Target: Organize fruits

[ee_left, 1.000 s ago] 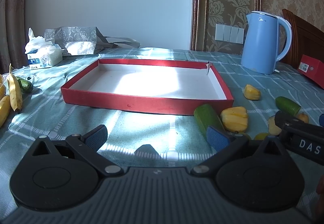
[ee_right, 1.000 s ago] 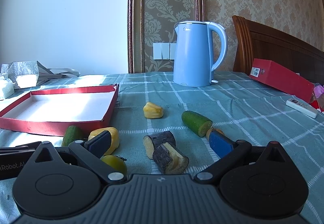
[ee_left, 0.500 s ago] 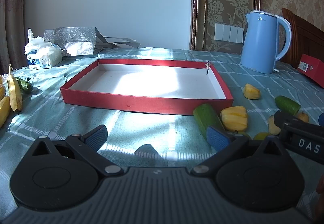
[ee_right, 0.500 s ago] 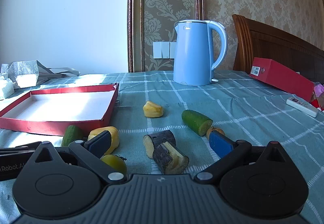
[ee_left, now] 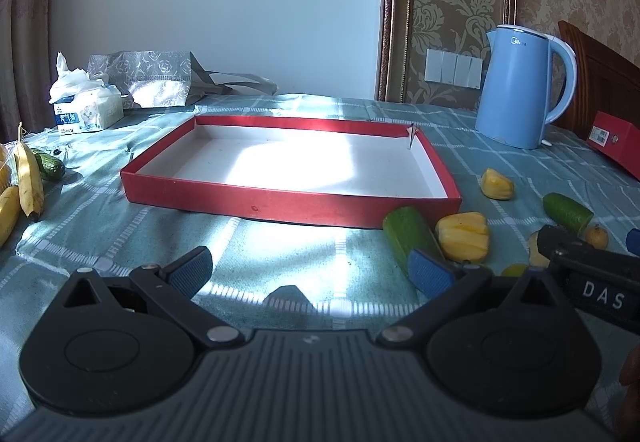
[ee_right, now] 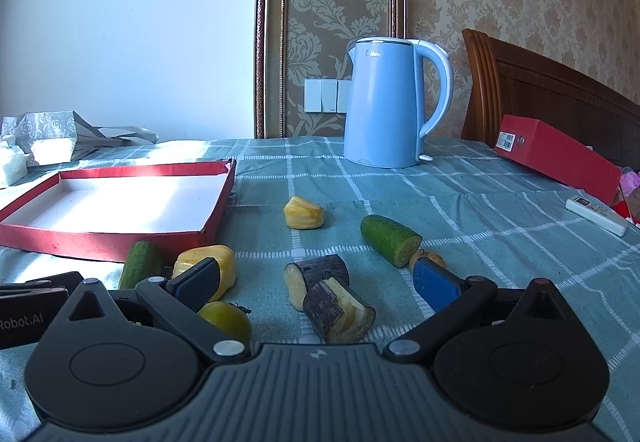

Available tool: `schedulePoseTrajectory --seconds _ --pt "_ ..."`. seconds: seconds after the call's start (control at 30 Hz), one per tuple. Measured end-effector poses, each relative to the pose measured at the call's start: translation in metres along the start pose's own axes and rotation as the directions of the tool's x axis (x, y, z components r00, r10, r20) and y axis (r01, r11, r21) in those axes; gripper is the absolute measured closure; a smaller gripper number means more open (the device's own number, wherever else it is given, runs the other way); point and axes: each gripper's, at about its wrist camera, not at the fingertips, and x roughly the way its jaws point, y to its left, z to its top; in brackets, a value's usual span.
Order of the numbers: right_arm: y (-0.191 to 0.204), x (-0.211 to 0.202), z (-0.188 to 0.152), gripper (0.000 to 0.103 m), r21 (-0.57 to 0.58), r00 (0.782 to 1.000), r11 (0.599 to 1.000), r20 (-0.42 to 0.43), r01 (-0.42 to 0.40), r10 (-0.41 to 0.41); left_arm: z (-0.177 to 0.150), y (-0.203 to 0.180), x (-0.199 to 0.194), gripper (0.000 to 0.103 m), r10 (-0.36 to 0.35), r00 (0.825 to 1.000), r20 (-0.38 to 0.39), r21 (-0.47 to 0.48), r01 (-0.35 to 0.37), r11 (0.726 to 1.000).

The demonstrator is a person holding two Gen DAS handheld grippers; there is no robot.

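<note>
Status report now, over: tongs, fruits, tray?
Left tongs open, right tongs open, both unloaded. Fruits on cloth, tray without fruit. Nothing blocking.

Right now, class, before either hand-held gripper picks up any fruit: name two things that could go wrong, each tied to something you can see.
1. The two dark-skinned cut pieces touch each other between the open fingers of the right hand-held gripper; grasping one may push the other away.
2. The red tray has a raised wall; a piece carried low could hit it and drop onto the cloth.
</note>
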Motion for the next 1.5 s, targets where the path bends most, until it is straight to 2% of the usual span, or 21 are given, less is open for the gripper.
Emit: schedulePoseTrajectory --seconds 0.6,1.03,1.13,1.23,1.3,1.37,1.5 --pt "0.0 0.001 0.0 0.0 0.0 1.0 1.0 -0.006 0.003 -0.003 -0.001 0.0 0.002 0.0 0.01 1.0 -0.005 -0.002 -0.01 1.0" --pt "-0.014 -0.003 -0.001 0.0 0.048 1.0 0.999 0.009 -0.016 0.015 -0.002 -0.001 0.002 0.0 -0.006 1.0 -0.012 0.001 0.006 1.0" --pt "-0.018 -0.014 -0.002 0.0 0.005 0.998 1.0 0.06 0.012 -0.012 -0.004 -0.004 -0.002 0.0 -0.042 0.999 0.008 0.021 0.042 0.999" --pt "-0.036 -0.021 0.0 0.0 0.055 0.999 0.998 0.05 -0.014 0.011 -0.01 -0.007 -0.013 0.0 -0.108 0.993 0.051 0.053 0.105 0.993" --pt "-0.049 -0.019 0.002 0.0 0.102 0.999 0.994 -0.007 -0.045 0.046 -0.006 -0.011 -0.017 0.0 -0.091 0.996 -0.009 0.053 0.091 0.994" --pt "-0.058 -0.018 0.002 0.0 0.14 0.998 0.989 -0.022 -0.055 0.058 -0.005 -0.01 -0.022 0.0 -0.082 0.996 -0.033 0.017 0.082 0.996" --pt "-0.059 -0.014 -0.002 0.0 0.09 0.997 0.994 -0.037 -0.067 0.07 -0.006 -0.01 -0.019 0.0 -0.097 0.992 -0.075 -0.015 0.096 0.995"
